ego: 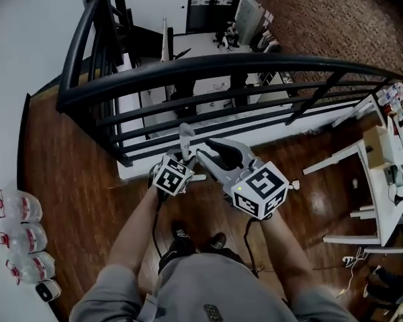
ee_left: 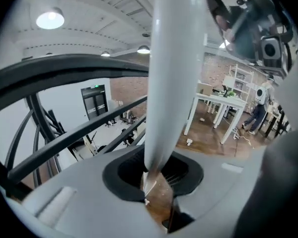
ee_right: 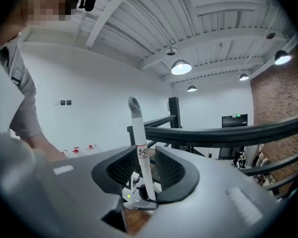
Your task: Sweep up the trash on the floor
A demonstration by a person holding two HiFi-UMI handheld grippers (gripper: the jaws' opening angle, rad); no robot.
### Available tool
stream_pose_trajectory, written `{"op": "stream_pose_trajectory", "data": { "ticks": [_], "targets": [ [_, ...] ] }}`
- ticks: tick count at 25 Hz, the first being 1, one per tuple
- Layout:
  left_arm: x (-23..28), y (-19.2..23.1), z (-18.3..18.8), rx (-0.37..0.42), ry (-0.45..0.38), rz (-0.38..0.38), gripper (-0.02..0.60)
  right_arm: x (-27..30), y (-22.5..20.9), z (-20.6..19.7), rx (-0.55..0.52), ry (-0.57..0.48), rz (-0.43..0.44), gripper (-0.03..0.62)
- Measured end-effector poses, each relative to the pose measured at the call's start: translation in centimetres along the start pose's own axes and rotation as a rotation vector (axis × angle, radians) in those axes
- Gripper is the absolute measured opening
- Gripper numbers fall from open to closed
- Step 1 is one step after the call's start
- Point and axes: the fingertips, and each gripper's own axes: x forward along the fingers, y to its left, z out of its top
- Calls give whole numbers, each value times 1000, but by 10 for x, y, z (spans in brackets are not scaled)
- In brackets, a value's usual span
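Along the left wall, a row of clear plastic bottles (ego: 17,237) lies on the wooden floor (ego: 87,180). The person stands just inside a curved black railing (ego: 215,66), both arms held out toward it. The left gripper (ego: 185,158) is clamped at a narrow opening on a white handle (ego: 186,136), the one sweeping tool in sight. It rises upright in front of the railing, and its lower end is hidden. In the left gripper view the handle (ee_left: 174,83) runs up out of the closed jaws of the left gripper (ee_left: 156,175) and fills the middle of the picture. Just to the right, the right gripper (ego: 203,148) points at the same handle. Its jaws stand apart, and in the right gripper view the handle (ee_right: 138,133), hooked at the top and labelled, stands between them with a gap on either side, so the right gripper (ee_right: 146,157) holds nothing. At the far right, a white desk (ego: 383,180) stands on the floor. No trash shows on the boards in view.
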Motion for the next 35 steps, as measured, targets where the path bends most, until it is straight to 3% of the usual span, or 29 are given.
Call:
{"op": "stream_pose_trajectory", "data": {
  "ticks": [5,9,12,14,18,23,28,35],
  "targets": [
    [7,-69,51,146,-33,-90,72,-39,-24,35,-32,-46,-19,198],
    [17,-115,56,201,-13,-140,72,-65,-30,45,-40,-60,-29,204],
    [24,-135,52,206,-13,-170,72,-78,-30,36,-51,-42,-35,175],
    [29,-148,49,211,-8,-194,72,-88,-31,29,-55,-29,-41,95],
    [38,-170,43,203,1,-229,74,-117,-44,13,-4,-17,-65,94],
    [58,-191,18,228,43,-229,75,-158,-63,-31,100,-5,-133,93],
    [88,-213,-29,264,161,-285,89,-189,-81,-98,275,-14,-206,92],
    [145,-207,-104,323,244,-360,91,-171,-104,-199,466,32,-334,91]
  ]
}}
